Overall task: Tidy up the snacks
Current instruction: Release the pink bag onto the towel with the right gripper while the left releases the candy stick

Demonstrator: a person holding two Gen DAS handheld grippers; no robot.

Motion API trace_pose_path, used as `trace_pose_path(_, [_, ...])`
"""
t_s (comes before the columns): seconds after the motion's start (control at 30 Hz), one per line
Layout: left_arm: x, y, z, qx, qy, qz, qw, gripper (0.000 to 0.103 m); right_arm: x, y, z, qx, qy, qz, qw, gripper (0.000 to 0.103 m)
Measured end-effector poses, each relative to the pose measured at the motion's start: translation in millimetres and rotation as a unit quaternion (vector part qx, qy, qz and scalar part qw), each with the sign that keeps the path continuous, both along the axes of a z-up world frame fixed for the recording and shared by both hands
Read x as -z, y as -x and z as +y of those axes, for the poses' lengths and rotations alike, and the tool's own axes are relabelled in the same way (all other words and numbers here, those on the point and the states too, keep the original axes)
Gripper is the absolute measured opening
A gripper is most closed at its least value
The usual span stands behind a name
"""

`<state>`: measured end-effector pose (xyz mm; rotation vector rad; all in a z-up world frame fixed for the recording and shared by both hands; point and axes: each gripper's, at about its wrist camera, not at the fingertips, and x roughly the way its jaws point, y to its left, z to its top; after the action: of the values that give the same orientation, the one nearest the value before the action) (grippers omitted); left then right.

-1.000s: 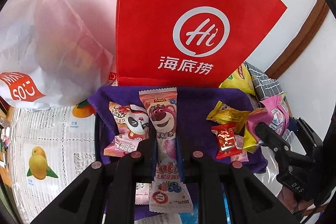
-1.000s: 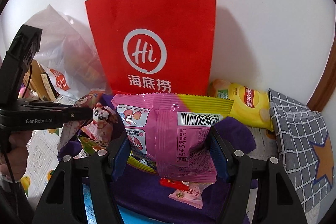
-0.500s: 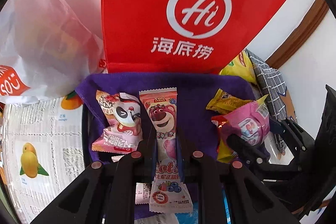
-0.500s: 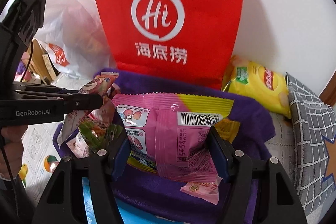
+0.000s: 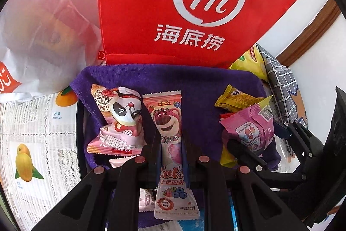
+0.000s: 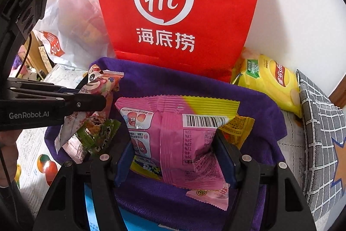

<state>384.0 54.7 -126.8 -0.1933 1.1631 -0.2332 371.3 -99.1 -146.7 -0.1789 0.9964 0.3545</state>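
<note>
My left gripper [image 5: 170,144] is shut on a long pink bear-print snack bar [image 5: 167,122] and holds it over a basket lined with purple cloth [image 5: 194,83]. My right gripper [image 6: 175,144] is shut on a pink and yellow snack packet [image 6: 173,122], over the same cloth [image 6: 259,101]. That packet also shows at the right of the left wrist view [image 5: 250,129]. A panda-print pink packet [image 5: 121,120] and a yellow packet [image 5: 235,99] lie in the basket. The left gripper shows in the right wrist view [image 6: 101,101] with its bar [image 6: 97,88].
A red paper bag with a white Hi logo [image 5: 194,10] stands right behind the basket. A white plastic bag [image 5: 39,36] is at the left. A yellow chip bag [image 6: 272,81] and a grey checked cloth [image 6: 322,127] lie at the right. A fruit-print tablecloth [image 5: 32,144] covers the table.
Both grippers have moved forward toward the red bag and down over the purple basket, each keeping its packet. The right gripper's packet has come in closer beside the left one.
</note>
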Motion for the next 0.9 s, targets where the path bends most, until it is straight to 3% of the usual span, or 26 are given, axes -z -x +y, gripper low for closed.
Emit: trace_pose_path(0.9, [8.5,-4.5,0.5,0.006,-0.002,0.013,0.9999,0.019,5.1,-2.3,8.0,-0.014,0.014,0.029,0.999,0.078])
